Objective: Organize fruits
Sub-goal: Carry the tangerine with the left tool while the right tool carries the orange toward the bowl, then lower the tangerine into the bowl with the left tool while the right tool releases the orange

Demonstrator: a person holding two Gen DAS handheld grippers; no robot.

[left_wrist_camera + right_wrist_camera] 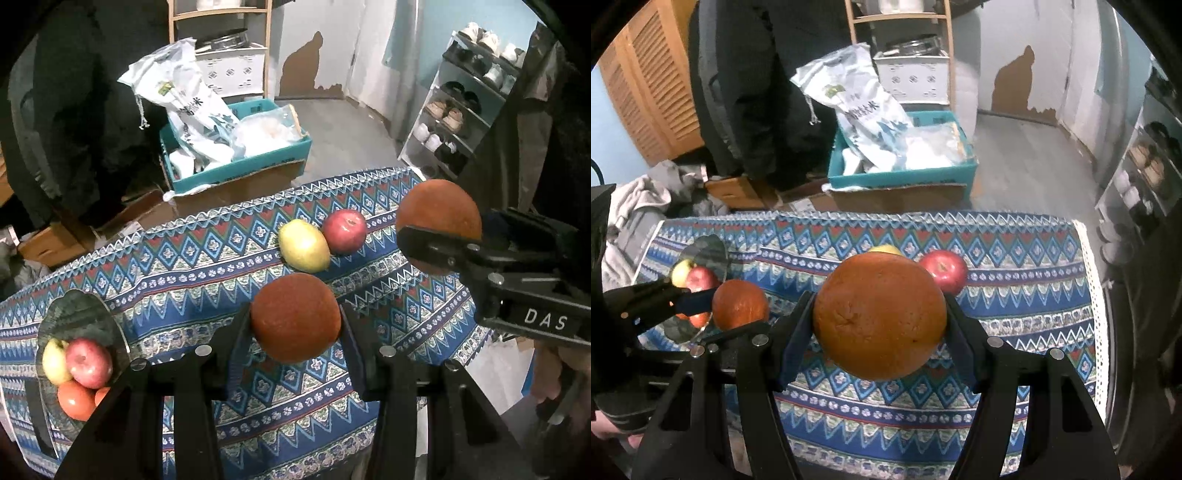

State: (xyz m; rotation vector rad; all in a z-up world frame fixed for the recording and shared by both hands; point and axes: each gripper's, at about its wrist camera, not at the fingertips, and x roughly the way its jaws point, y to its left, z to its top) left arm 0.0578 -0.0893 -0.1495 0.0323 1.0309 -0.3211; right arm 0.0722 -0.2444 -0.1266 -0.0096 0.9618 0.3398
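Note:
My left gripper (295,317) is shut on an orange (295,317) and holds it above the patterned tablecloth (192,266). My right gripper (880,317) is shut on a second, larger-looking orange (880,317), also above the cloth; it shows in the left wrist view (439,218) at the right. A yellow-green pear (303,245) and a red apple (345,231) lie side by side on the cloth beyond the grippers. A glass plate (74,306) at the table's left end holds a yellow-green fruit, a red apple (89,362) and orange-red fruits (75,400).
Beyond the table's far edge stands a teal box (236,170) with white bags on a cardboard carton. A shoe rack (461,110) stands at the right. Dark clothing hangs at the left. The cloth's right edge (1089,258) drops off the table.

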